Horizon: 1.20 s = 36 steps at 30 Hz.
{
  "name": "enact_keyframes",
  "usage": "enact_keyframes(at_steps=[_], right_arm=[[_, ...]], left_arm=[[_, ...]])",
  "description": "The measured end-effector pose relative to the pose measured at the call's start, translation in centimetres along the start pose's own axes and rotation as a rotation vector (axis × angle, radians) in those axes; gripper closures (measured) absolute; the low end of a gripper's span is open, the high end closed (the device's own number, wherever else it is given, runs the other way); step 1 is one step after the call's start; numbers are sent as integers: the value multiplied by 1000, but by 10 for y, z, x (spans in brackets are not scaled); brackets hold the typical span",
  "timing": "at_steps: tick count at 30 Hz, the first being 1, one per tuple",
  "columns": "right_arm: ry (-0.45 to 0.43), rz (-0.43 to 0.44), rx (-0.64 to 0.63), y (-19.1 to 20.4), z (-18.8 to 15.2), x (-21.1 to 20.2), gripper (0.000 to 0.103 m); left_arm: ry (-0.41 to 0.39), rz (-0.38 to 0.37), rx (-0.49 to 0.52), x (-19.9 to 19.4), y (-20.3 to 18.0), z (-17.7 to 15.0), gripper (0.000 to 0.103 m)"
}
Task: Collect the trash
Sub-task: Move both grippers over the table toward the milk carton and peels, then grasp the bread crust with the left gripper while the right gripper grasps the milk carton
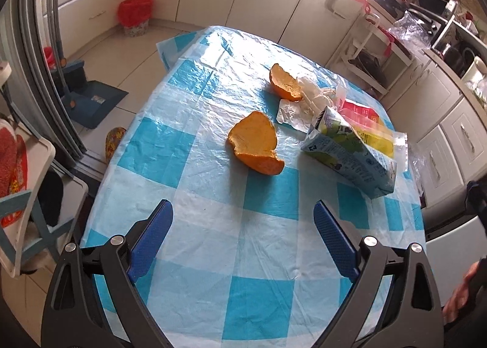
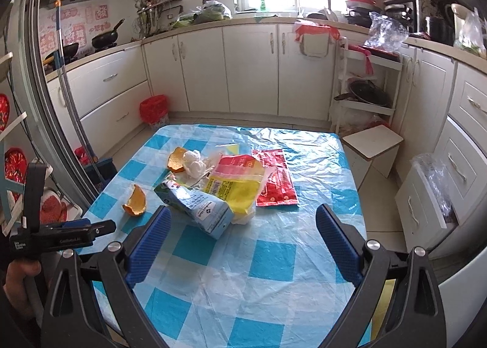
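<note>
Trash lies on the blue-checked tablecloth [image 1: 213, 241] [image 2: 258, 272]. Two orange peels, a near one [image 1: 255, 144] [image 2: 135, 199] and a far one [image 1: 286, 83] [image 2: 176, 159]. A crushed milk carton [image 1: 350, 153] [image 2: 197, 205] lies on its side. Beside it are crumpled tissue [image 1: 313, 94] [image 2: 194, 162], a yellow-red plastic bag [image 1: 371, 132] [image 2: 234, 183] and a red wrapper [image 2: 274, 177]. My left gripper [image 1: 243, 211] is open and empty above the table, short of the near peel. My right gripper [image 2: 243, 217] is open and empty, close to the carton.
A bin with a red bag [image 1: 135, 15] [image 2: 154, 112] stands on the floor by the cabinets. A dustpan [image 1: 94, 98] lies left of the table. A white stool [image 2: 371, 144] and a shelf rack [image 2: 362, 86] stand to the right.
</note>
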State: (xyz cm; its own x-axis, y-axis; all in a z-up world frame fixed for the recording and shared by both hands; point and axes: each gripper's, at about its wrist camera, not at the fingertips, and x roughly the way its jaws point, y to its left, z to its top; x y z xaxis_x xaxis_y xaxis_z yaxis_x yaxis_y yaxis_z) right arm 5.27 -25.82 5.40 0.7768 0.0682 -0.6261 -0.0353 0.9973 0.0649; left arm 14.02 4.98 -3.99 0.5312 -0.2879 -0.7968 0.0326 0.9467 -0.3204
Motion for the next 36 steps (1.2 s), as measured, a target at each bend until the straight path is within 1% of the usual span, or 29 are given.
enact_keyframes(at_steps=[2,4,7,10,13,15,16,17,18,19,20,21,22,23,25,27,31,34,36], right_arm=[[10,21,-68,15,4,10,11],[16,41,-178,33,9,25,11],[51,73,-343,59,11,51,11],[93,94,-459,79,6,74,11],[101,77,-562,94,1,94,11],[108,66,-599,98,-1,106,11],[115,64,-600,99,-2,110,11],[130,68,-591,96,-2,116,11],[144,76,-580,93,-1,121,12],[162,91,-559,90,-1,125,22],[185,110,-535,86,0,128,39],[214,127,-512,84,1,131,48],[223,129,-495,82,1,132,60],[225,142,-480,80,1,130,71],[251,175,-443,75,3,127,82],[270,202,-411,70,2,121,82],[313,252,-336,59,-4,107,83],[309,301,-282,48,-5,86,83],[304,329,-253,42,-7,71,83]], left_arm=[[6,-24,-52,6,2,5,14],[6,-33,-104,12,3,9,14],[18,-54,-172,20,5,13,20],[30,-54,-206,28,4,16,25],[28,-41,-225,34,3,19,30],[33,-43,-237,39,2,23,35],[35,-39,-244,41,0,25,38],[40,-36,-247,44,-1,27,43],[45,-35,-244,46,-3,29,51],[49,-30,-234,49,-6,30,56],[51,-25,-222,52,-8,30,65],[46,-11,-201,54,-12,31,72],[47,-5,-182,56,-13,31,75],[44,0,-160,57,-15,31,82],[41,9,-118,57,-16,31,92],[36,8,-88,53,-14,31,97],[26,-7,-23,38,-8,28,99],[14,-15,42,21,-7,23,99],[32,-24,93,15,-9,20,99]])
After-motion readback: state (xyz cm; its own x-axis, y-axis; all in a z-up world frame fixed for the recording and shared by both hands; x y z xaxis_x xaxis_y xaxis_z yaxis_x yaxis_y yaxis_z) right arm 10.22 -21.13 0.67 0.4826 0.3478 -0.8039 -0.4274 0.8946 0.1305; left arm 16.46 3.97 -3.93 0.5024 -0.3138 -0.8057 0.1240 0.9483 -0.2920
